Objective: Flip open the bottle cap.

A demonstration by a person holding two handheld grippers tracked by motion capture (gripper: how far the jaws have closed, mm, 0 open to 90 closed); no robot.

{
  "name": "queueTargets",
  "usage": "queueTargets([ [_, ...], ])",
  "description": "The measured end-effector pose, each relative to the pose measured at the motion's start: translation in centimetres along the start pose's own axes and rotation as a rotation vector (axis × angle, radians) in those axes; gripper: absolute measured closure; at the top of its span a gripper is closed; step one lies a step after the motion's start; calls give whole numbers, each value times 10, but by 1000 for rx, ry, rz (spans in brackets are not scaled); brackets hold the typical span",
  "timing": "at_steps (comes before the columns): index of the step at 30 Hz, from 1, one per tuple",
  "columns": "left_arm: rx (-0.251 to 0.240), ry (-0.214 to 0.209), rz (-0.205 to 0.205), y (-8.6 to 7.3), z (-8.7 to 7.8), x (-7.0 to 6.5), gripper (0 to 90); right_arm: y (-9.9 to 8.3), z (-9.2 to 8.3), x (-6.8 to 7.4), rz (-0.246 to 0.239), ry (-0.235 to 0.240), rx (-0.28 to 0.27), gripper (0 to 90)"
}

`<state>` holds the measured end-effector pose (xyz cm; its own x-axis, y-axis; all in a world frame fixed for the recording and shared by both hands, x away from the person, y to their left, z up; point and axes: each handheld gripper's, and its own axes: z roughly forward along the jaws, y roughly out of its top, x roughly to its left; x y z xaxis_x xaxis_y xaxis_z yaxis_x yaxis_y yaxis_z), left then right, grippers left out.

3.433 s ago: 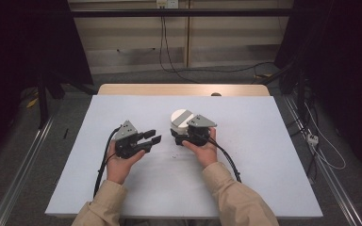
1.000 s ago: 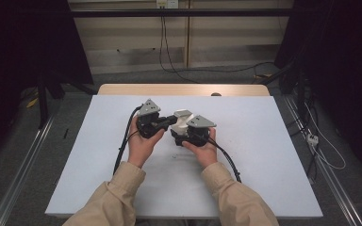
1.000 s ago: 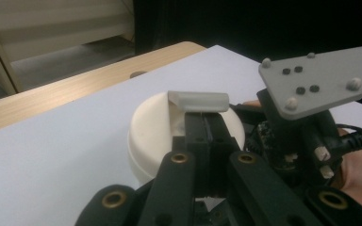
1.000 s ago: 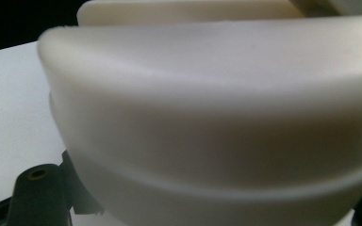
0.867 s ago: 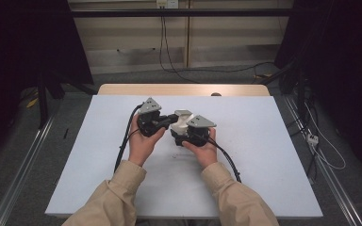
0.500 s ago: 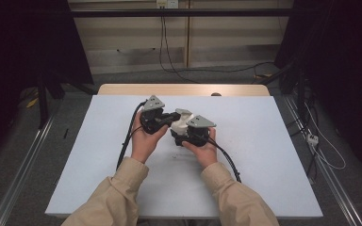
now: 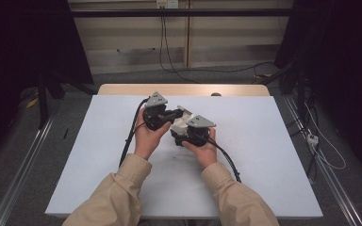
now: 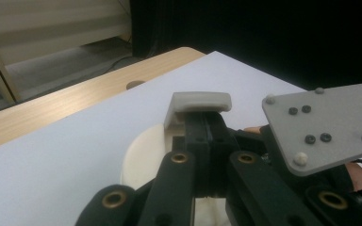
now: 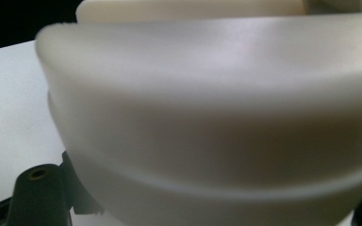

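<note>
The white container [image 7: 181, 123] sits near the middle of the table [image 7: 273, 155], gripped from the near side by the right gripper [image 7: 185, 134], whose jaws are clamped on its rim. The left gripper [image 7: 176, 113], jaws pressed together, reaches in over the container's left side and appears to pinch a grey flap [image 8: 200, 104]. Judgement: holding is established; opening or closing the flap remains undone.

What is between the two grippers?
A white container sits between them in the high view. The right hand-held gripper holds its body; the left hand-held gripper, in its own view, is shut under the grey flip lid.
</note>
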<state>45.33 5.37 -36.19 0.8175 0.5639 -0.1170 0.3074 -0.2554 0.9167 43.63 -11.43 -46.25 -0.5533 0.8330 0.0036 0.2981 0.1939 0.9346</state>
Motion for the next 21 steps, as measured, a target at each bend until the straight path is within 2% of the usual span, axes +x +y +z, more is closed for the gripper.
queueTargets([
  [21, -3, 7, 4, 9, 5, 0, 900, 0, 0, 1, -7, -4, 3, 188],
])
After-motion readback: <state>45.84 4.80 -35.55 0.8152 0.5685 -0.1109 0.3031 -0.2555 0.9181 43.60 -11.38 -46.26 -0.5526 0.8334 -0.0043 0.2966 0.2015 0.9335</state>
